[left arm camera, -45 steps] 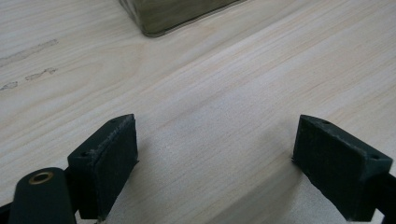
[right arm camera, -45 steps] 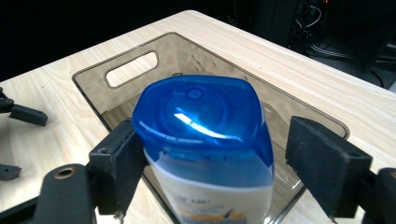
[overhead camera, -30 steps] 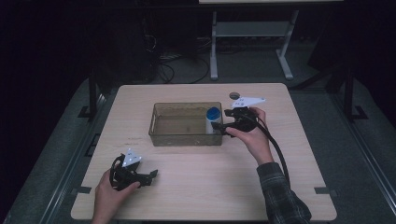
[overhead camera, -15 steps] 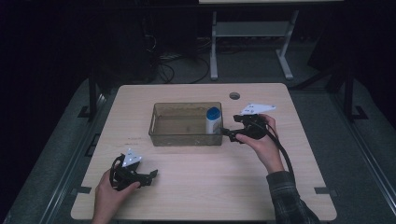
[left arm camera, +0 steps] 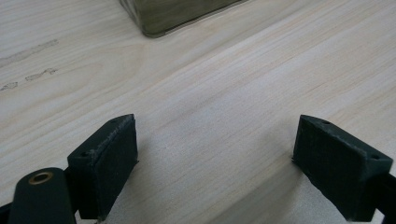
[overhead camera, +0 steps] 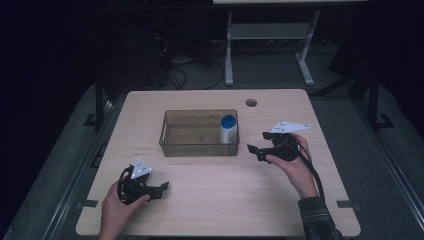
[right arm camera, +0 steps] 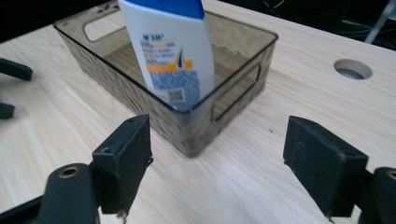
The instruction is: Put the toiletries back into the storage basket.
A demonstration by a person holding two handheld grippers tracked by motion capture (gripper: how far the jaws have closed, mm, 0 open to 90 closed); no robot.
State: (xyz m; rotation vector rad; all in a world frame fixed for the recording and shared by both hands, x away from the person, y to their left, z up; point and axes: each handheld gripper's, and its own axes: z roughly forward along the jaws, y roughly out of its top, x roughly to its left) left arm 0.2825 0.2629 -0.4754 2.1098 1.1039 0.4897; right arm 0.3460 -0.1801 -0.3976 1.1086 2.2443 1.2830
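Observation:
A smoky clear plastic bin (overhead camera: 172, 146) (right arm camera: 243, 51) sits at the middle of the wooden table. A white bottle with a blue cap (overhead camera: 228, 129) (right arm camera: 170, 51) stands upright in the bin's right end, against the near corner. My right gripper (overhead camera: 257, 145) (right arm camera: 217, 161) is open just right of the bin, low over the table, jaws empty and pointed at that corner. My left gripper (overhead camera: 161, 189) (left arm camera: 215, 163) rests open near the table's front left, nothing between its jaws. The bin's corner (left arm camera: 163, 18) lies ahead of it.
A round cable hole (overhead camera: 251, 102) (right arm camera: 353, 69) is in the table behind the right gripper. Faint scuff marks (left arm camera: 28, 74) mark the wood left of the bin. A white desk frame (overhead camera: 265, 35) stands on the floor beyond the table.
My right gripper has drawn back from the bin toward the front right, leaving the bottle standing inside. The left gripper has stayed put.

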